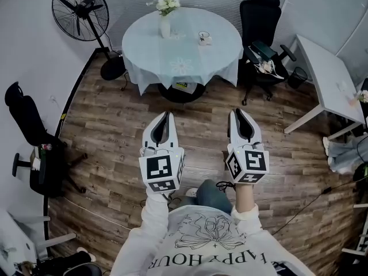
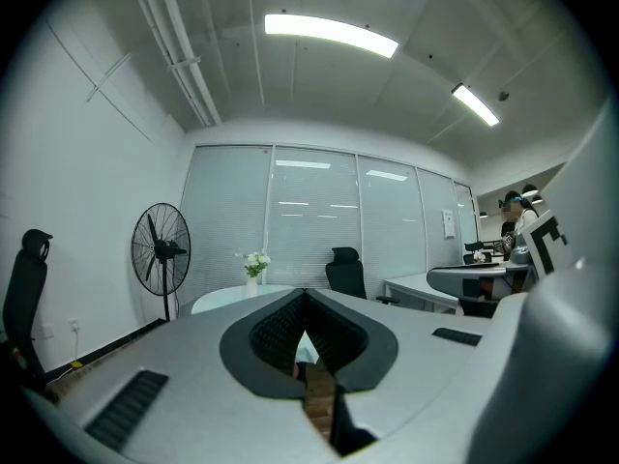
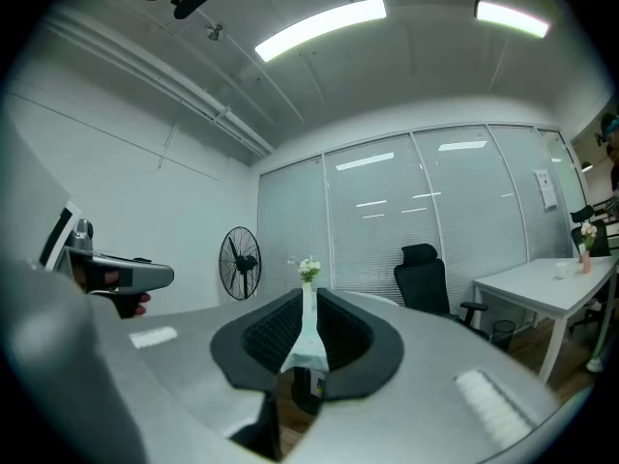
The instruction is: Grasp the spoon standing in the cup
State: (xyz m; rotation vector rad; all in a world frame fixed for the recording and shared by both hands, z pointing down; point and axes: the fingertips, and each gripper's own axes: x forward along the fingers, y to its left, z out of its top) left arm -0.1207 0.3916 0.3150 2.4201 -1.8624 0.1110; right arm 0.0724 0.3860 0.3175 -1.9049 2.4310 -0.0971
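Holding both grippers out over the wooden floor (image 1: 115,125), I have my left gripper (image 1: 167,115) closed, tips meeting on nothing. My right gripper (image 1: 238,112) is slightly open and empty. The cup (image 1: 203,37) stands well ahead of both tools on the round table (image 1: 190,62), roughly between their two lines. The spoon in it is too small for me to make out. A vase of flowers (image 1: 165,23) shows through the narrow gap between the right jaws.
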